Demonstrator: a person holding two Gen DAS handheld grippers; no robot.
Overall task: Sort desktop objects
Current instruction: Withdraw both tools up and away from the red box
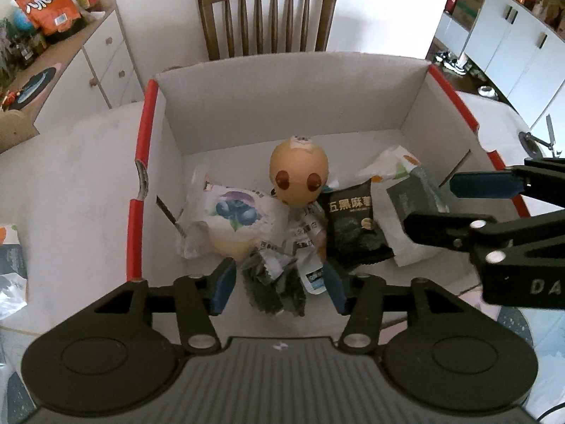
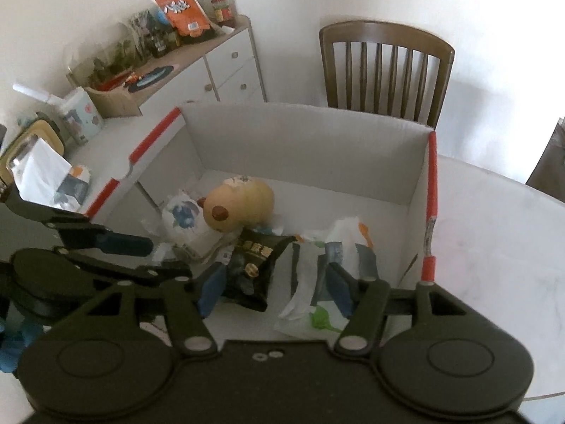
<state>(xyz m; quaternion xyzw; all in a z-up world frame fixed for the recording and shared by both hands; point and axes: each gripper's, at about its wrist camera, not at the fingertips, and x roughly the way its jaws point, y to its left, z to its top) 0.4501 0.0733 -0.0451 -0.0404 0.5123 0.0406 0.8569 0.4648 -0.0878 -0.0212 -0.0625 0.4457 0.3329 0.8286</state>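
Right now both grippers are hovering over a white box point(image 1: 282, 113) with red-edged flaps, sitting on a pale table point(image 1: 70, 183).

Left gripper point(image 1: 279, 284) is sitting at lower centre of its view, jaws apart, nothing pinched. A dark crinkled packet point(image 1: 273, 289) is lying between the blue pads point(image 1: 222, 282) on the box floor; pads are not pressing it.

Right gripper point(image 2: 273, 286) is at lower centre of its view, jaws also apart, gripping nothing. A black packet point(image 2: 252, 270) is lying just beside its left pad, and a white-grey packet point(image 2: 310, 282) is lying between the pads, loose. In the left view this gripper point(image 1: 455, 205) is coming in from the right edge, fingers spread over the grey packet point(image 1: 416, 198).

Inside the box, centre of left view: a tan round toy point(image 1: 299, 173) with two brown spots is standing over the pile. A blueberry bag point(image 1: 229, 219) is lying left of it, touching. Black packet point(image 1: 353, 226) is lying right of the toy.

More packets point(image 1: 10, 275) are lying on the table outside the box, left edge of the left view.

Background: a wooden chair point(image 1: 268, 14) is standing behind the box; a white cabinet point(image 1: 102, 56) at upper left is holding an orange bag point(image 1: 46, 0).
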